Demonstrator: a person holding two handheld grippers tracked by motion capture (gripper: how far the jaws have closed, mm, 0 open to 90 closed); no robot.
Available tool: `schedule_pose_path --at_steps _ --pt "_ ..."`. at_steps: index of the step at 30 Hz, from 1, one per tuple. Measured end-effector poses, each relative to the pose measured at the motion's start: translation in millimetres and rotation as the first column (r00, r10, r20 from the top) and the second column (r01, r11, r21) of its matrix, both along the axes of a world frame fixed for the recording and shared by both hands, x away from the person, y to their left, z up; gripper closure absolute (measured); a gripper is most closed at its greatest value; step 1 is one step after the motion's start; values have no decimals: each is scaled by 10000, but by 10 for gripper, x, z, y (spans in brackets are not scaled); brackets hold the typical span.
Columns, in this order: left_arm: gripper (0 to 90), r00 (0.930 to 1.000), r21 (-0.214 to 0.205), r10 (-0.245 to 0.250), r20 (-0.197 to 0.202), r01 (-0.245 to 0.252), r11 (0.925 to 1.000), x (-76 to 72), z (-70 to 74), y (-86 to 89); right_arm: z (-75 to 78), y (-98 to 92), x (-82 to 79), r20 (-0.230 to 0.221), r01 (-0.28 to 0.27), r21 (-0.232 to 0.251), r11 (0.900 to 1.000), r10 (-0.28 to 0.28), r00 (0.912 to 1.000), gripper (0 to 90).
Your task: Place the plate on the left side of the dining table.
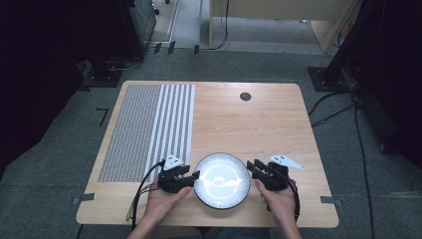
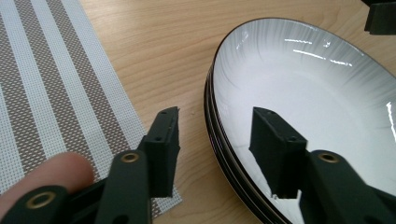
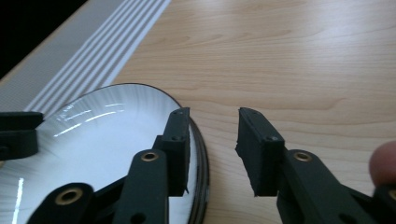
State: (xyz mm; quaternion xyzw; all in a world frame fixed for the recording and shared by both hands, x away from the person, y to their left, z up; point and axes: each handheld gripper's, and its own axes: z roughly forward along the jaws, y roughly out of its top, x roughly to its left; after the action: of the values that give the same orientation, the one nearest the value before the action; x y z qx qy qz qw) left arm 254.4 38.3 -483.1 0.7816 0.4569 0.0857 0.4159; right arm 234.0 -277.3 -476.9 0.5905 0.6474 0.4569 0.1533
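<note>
Straddling opposite edges of a stack of white plates (image 1: pixel 221 180), the two grippers are sitting low on the wooden table (image 1: pixel 259 119), close to the person's edge of it. In the left gripper view the dark rims show at least two, perhaps three, plates nested together, so "stack" is a fair reading, though the exact count is hard to tell.

The left gripper (image 2: pixel 217 140) is standing wide open, with one jaw outside the rim over bare wood and the other hanging above the plate's white inside. Nothing is being held yet; the rim is lying in the gap between the jaws. The corner of the striped woven placemat (image 2: pixel 51 93) is lying just beside the outer jaw.

The right gripper (image 3: pixel 212 149) is also open, though less widely, and is gripping nothing. Its inner jaw looks to be at or over the rim, while the outer jaw is hanging over the table; whether the inner jaw is actually touching the plate cannot be told.

Placing each pair of jaws across the rim seems meant to allow a pinch on both sides at once, which would keep a wide, heavy stack level when lifted. The placemat at the table's left looks a likely destination, but that is a guess.
</note>
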Motion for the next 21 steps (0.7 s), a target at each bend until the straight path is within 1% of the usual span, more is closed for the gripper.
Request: schedule_pose_path --at_steps 1,2,3,4,5,6,8,10,12,13,14,17,21 --pt "559 10000 0 0 0 0 10000 0 0 0 0 0 0 0 0 0 10000 0 10000 668" --pt "559 10000 77 -21 -11 21 10000 -7 -8 -9 -13 8 -2 -30 -33 166 9999 34 10000 694" --pt "590 10000 94 -48 5 48 9999 -12 -13 -16 -33 19 -3 -351 -107 441 9990 122 9993 718" --pt "621 10000 125 -60 7 60 9999 -15 -18 -23 -59 40 -6 -649 -160 457 9988 190 9977 766" --pt "621 10000 162 -86 6 86 9998 -16 -20 -25 -59 40 -6 -649 -160 457 9988 190 9977 766" --pt "653 9999 150 -139 -21 139 9998 -18 -25 -31 -65 55 -8 -833 -273 493 9984 313 9960 795" --pt "664 9998 132 -173 -30 173 9998 -19 -25 -33 -63 62 -11 -889 -312 505 9982 356 9954 806" --pt "689 9996 127 -265 -22 265 9996 -22 -25 -37 -62 75 -12 -904 -355 385 9986 388 9951 820" --pt "715 9994 108 -352 -45 353 9993 -25 -29 -48 -68 90 -12 -1036 -357 115 9993 367 9939 840" --pt "729 9993 139 -379 -35 379 9992 -29 -30 -54 -69 95 -15 -1051 -343 86 9994 350 9939 849" --pt "737 9994 197 -357 37 356 9992 -35 -31 -60 -59 92 -19 -1200 -247 23 9997 248 9925 878" --pt "747 9994 214 -330 114 327 9992 -36 -27 -62 -53 91 -22 -1273 -245 46 9997 249 9916 879" --pt "748 9995 172 -288 148 286 9994 -38 -35 -63 -49 109 -28 -1196 -254 -156 9996 233 9925 875"
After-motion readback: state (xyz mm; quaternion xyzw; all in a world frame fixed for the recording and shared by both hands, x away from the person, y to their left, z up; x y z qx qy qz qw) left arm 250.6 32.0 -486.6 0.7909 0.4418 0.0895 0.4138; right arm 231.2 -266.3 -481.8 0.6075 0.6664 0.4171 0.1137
